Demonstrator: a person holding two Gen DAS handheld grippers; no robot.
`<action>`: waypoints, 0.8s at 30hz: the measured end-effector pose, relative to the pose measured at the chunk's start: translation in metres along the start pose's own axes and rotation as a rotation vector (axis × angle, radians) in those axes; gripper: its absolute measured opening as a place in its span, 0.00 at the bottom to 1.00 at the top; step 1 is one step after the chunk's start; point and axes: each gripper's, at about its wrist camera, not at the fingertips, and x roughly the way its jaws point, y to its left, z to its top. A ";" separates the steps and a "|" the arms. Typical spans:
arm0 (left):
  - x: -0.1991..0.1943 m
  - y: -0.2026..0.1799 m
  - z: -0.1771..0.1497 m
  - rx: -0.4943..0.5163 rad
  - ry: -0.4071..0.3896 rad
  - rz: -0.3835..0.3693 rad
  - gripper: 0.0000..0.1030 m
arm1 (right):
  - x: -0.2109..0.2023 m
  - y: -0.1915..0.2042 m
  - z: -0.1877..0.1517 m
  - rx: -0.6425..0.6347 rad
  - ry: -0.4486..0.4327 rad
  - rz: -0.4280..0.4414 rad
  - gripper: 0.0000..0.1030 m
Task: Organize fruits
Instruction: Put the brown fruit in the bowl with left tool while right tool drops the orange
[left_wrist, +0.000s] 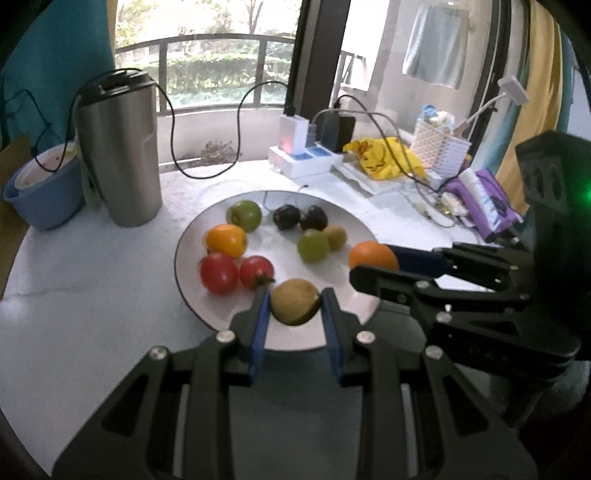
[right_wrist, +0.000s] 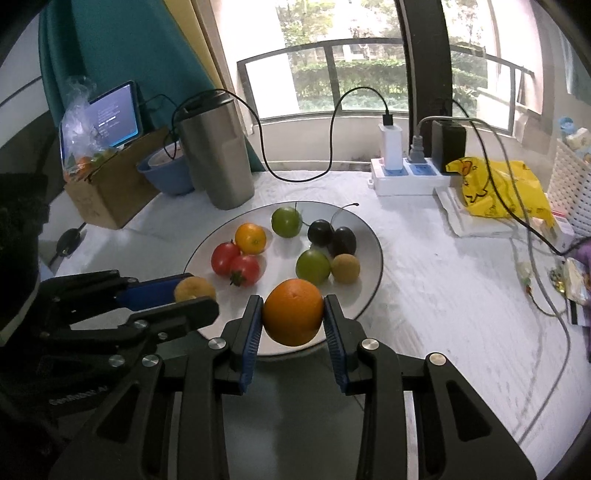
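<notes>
I am gripping with both hands at the near rim of the plate (right_wrist: 373, 236). Nearest to me, my right gripper (right_wrist: 293, 314) is clamping its blue pads on the orange (right_wrist: 293, 312), one pad on each side, squarely between the jaws and over the plate's near edge. My left gripper (left_wrist: 293, 308) is doing likewise with the brown fruit (left_wrist: 294, 302), pinching it across its width, also at the near rim. I cannot tell whether either fruit is resting on the plate or hanging just clear of it.

The two grippers are crowding each other: my right one is reaching in from the right with the orange just beyond and right of the brown fruit, so each arm is blocking the other's sideways path.

Just past the brown fruit the two tomatoes (left_wrist: 236, 273) are lying touching, to the left; the brown fruit's twin (right_wrist: 345, 268) is sitting further in on the right, beside a green fruit (right_wrist: 313, 266). The small orange (right_wrist: 250, 238) is lying behind the tomatoes, on my left gripper's side.

I am judging that like goes with like, so each held fruit's partner is lying across from the arm that holds it. Beyond the plate the steel cup (right_wrist: 218, 155) is standing well apart.
</notes>
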 end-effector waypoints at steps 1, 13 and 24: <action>0.002 0.001 0.001 0.001 0.003 -0.001 0.28 | 0.003 0.000 0.001 -0.001 0.003 0.003 0.34; 0.020 0.010 -0.002 -0.018 0.051 -0.004 0.28 | 0.022 -0.003 0.000 -0.006 0.027 -0.007 0.34; 0.012 0.010 -0.002 -0.029 0.047 0.018 0.29 | 0.021 0.004 -0.001 -0.027 0.031 -0.042 0.35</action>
